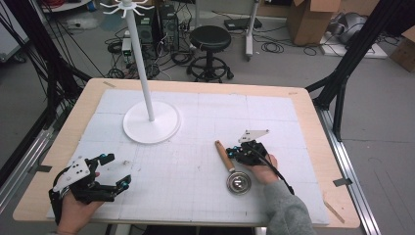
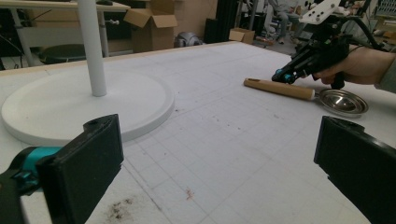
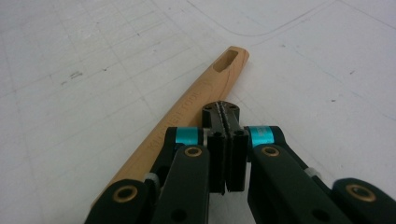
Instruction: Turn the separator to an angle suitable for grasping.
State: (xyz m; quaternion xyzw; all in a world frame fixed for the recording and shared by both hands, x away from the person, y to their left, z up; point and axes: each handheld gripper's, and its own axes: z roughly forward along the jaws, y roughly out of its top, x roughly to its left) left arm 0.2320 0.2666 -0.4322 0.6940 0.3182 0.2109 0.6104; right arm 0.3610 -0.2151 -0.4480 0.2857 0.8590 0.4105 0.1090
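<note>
The wooden-handled steel ladle (image 1: pixel 230 167) is approached by the clenched, empty right gripper (image 1: pixel 232 154); reopening is needed; the left gripper (image 1: pixel 117 171) is held released.

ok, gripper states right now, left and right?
Left gripper: open, holding nothing.
Right gripper: shut with nothing between the pads, over the ladle's wooden handle.

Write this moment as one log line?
right tool: shut, empty, over ladle handle | left tool: open, empty | ladle: on table
</note>
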